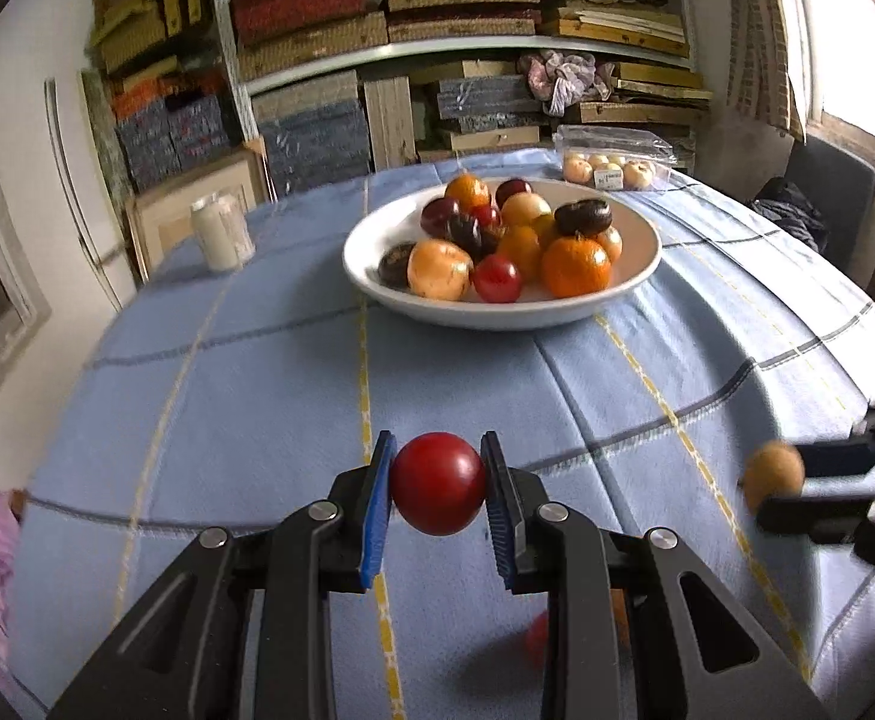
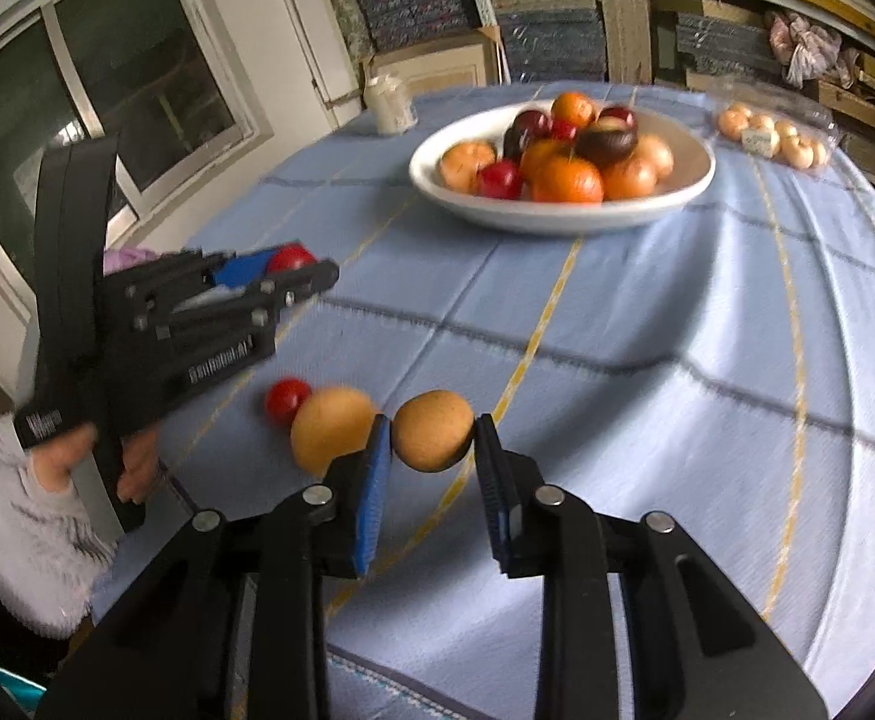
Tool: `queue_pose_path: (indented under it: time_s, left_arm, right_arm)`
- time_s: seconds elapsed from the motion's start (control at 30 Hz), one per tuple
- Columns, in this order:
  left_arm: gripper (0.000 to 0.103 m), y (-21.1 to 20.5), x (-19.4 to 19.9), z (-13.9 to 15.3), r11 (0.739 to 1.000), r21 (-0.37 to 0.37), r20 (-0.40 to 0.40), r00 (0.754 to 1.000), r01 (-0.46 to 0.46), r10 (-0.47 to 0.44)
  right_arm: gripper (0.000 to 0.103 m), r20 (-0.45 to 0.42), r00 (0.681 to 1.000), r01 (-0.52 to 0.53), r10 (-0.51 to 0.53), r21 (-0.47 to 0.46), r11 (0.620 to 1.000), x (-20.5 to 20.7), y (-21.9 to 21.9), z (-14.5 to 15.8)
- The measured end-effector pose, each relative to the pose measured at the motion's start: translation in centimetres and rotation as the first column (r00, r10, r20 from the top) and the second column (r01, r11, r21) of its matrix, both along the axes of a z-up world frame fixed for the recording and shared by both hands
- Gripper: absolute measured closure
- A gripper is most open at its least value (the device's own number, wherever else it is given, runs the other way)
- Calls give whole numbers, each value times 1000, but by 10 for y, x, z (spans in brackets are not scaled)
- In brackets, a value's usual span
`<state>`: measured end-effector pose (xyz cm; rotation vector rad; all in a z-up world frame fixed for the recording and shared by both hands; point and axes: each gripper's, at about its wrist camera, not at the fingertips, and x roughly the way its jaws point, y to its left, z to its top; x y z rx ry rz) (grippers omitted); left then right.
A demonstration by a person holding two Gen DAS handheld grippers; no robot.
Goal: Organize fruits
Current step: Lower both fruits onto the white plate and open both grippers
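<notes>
Both grippers carry fruit above the cloth (image 1: 257, 384); the left gripper (image 1: 437, 486) is clamped on a red fruit (image 1: 437, 483), the right gripper (image 2: 433, 435) on a tan fruit (image 2: 432, 431); the bowl (image 1: 629, 291) sits ahead, already heaped. This looks like mid-transfer; next each fruit needs a spot, perhaps beside the two fruits (image 2: 317, 420) lying on the cloth.

Soft daylight from a glaring window (image 1: 857, 60); fisheye-bent edges, slight motion blur.
</notes>
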<state>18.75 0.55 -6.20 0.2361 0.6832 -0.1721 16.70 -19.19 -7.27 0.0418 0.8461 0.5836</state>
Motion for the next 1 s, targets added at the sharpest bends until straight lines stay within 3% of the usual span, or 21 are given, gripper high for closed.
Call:
queue_pose_path:
  time_s: [0.2, 0.33, 0.57, 0.67, 0.73, 0.77, 0.8, 0.83, 1.0]
  left_arm:
    - [74, -19, 32, 19, 999, 45, 43, 999, 17, -19]
    - [74, -30, 70, 31, 999, 36, 51, 999, 10, -12]
    - [74, -31, 145, 30, 996, -78, -21, 999, -39, 37]
    - [73, -25, 159, 24, 990, -131, -49, 998, -53, 47]
    - [63, -24, 163, 22, 990, -131, -51, 997, -56, 50]
    - [48, -24, 164, 22, 989, -133, -47, 997, -60, 54]
    - [33, -23, 164, 22, 988, -139, -38, 997, -69, 64]
    - [28, -21, 162, 22, 986, -148, -29, 997, -75, 72]
    - [27, -8, 147, 33, 979, -188, -36, 997, -76, 71]
  right_arm:
    - [75, 114, 990, 81, -82, 15, 997, 38, -10, 47]
    - [75, 182, 969, 172, -167, -11, 985, 82, -6, 64]
    - [75, 194, 955, 235, -225, -30, 972, 149, 8, 46]
    - [75, 185, 957, 237, -226, -43, 970, 165, 10, 35]
    - [75, 200, 952, 244, -230, -50, 968, 172, 11, 30]
    - [73, 207, 951, 244, -230, -46, 969, 171, 11, 28]
    - [60, 208, 951, 242, -227, -47, 969, 170, 11, 26]
    - [49, 211, 951, 242, -227, -44, 969, 169, 9, 26]
    - [48, 225, 942, 248, -248, 29, 968, 149, -7, 42]
